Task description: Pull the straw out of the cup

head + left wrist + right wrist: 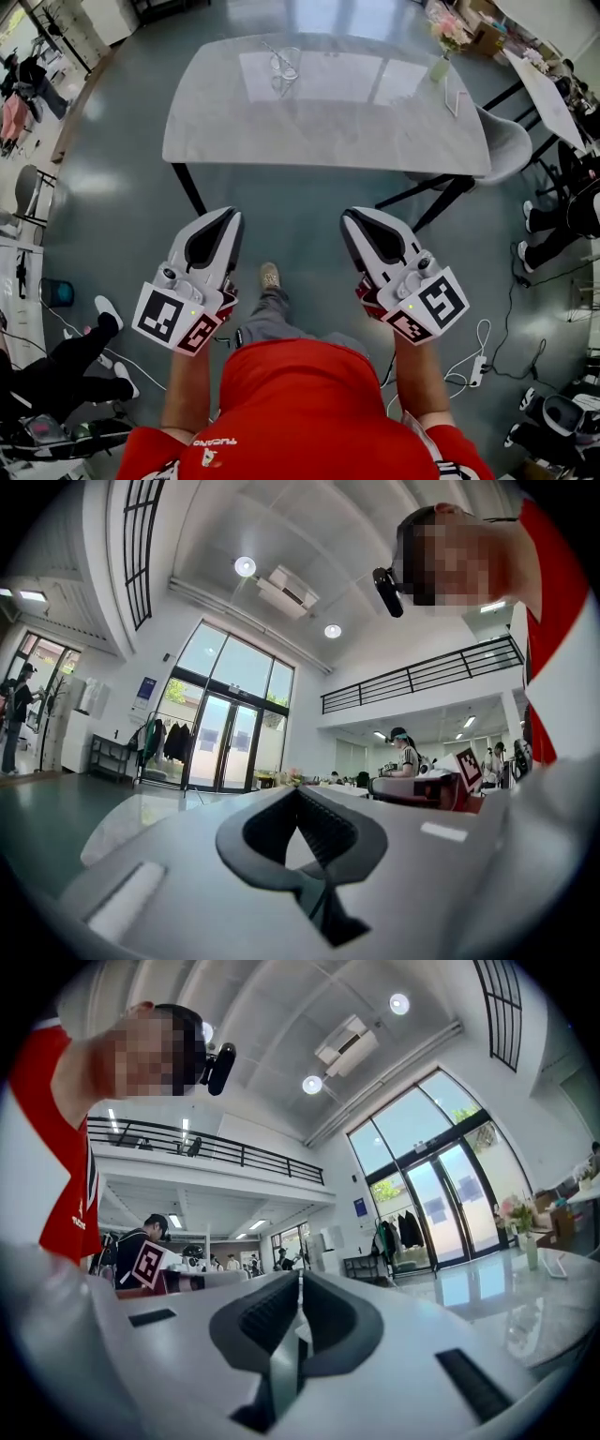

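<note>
A clear glass cup [284, 64] with a thin straw leaning in it stands on the far part of the grey marble table [328, 131]. Both grippers hang over the floor, short of the table's near edge and well apart from the cup. My left gripper [230, 218] is at the left and its jaws meet at the tip with nothing between them. My right gripper [352, 218] is at the right, shut and empty too. In the left gripper view [298, 795] and the right gripper view [300, 1277] the jaws point level across the room, and the cup does not show there.
A small vase of pink flowers [441, 54] and a white card stand [457, 94] sit at the table's far right. A grey chair [506, 145] stands by the right end. People sit at the left [56, 366] and right [562, 220]. Cables [473, 361] lie on the floor.
</note>
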`<action>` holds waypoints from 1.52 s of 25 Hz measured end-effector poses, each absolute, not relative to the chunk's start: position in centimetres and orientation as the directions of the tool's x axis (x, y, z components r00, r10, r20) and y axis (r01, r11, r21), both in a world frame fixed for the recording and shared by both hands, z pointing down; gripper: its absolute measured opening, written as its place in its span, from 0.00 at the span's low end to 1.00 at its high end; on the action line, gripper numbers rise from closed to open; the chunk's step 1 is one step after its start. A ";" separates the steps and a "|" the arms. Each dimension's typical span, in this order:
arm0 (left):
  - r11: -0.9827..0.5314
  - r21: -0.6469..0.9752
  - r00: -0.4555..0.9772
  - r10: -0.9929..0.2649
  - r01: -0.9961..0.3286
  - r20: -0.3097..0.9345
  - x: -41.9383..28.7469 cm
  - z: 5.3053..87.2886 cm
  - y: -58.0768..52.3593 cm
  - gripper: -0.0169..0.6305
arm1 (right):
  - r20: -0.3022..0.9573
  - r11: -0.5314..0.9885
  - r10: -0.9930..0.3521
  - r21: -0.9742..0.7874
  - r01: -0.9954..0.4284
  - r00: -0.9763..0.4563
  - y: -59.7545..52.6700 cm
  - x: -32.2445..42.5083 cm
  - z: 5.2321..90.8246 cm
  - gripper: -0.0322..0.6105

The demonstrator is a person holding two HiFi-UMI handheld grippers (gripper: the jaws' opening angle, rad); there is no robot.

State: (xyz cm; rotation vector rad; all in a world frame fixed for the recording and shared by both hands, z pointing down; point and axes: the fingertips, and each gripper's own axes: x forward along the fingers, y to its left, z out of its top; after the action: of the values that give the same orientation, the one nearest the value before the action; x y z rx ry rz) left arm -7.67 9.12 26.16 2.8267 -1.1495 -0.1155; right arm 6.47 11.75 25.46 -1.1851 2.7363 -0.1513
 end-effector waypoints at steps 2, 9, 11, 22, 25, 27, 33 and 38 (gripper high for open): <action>-0.717 0.110 0.717 -0.695 -0.688 -0.044 -8.5 25.9 6.2 0.03 | -0.095 0.674 -0.738 -0.139 -0.725 -0.668 8.8 5.6 25.1 0.05; -0.723 0.138 0.726 -0.687 -0.677 -0.036 -12.4 26.1 -3.9 0.03 | -0.048 0.664 -0.746 -0.112 -0.739 -0.664 -1.5 1.5 24.9 0.05; -0.724 0.135 0.727 -0.685 -0.676 -0.036 -13.8 26.2 -6.4 0.03 | -0.041 0.659 -0.751 -0.109 -0.744 -0.659 -4.4 0.1 25.2 0.05; -0.758 0.133 0.762 -0.647 -0.638 -0.037 -15.6 27.5 -16.1 0.03 | 0.042 0.624 -0.779 -0.042 -0.781 -0.625 -14.6 -2.6 27.3 0.05; -0.762 0.125 0.765 -0.643 -0.635 -0.038 -14.9 27.6 -18.2 0.03 | 0.051 0.621 -0.782 -0.022 -0.783 -0.622 -17.1 -2.2 27.5 0.05; -0.757 0.123 0.760 -0.649 -0.641 -0.031 -14.4 27.9 -19.5 0.03 | 0.064 0.627 -0.776 -0.015 -0.779 -0.627 -18.8 -1.9 28.0 0.07; -0.729 0.114 0.734 -0.680 -0.675 -0.002 -13.0 28.7 -23.3 0.03 | 0.114 0.660 -0.749 0.043 -0.750 -0.653 -24.5 -1.2 30.1 0.17; -0.699 0.106 0.702 -0.712 -0.708 -0.003 -10.7 29.4 -26.1 0.03 | 0.162 0.698 -0.715 0.102 -0.709 -0.680 -29.5 0.3 32.3 0.21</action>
State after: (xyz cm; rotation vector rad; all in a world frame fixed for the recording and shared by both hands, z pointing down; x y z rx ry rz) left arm -10.66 -26.12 29.40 2.8084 -1.1740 -0.0660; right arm 0.27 -29.55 32.35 -1.3000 3.0671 0.0512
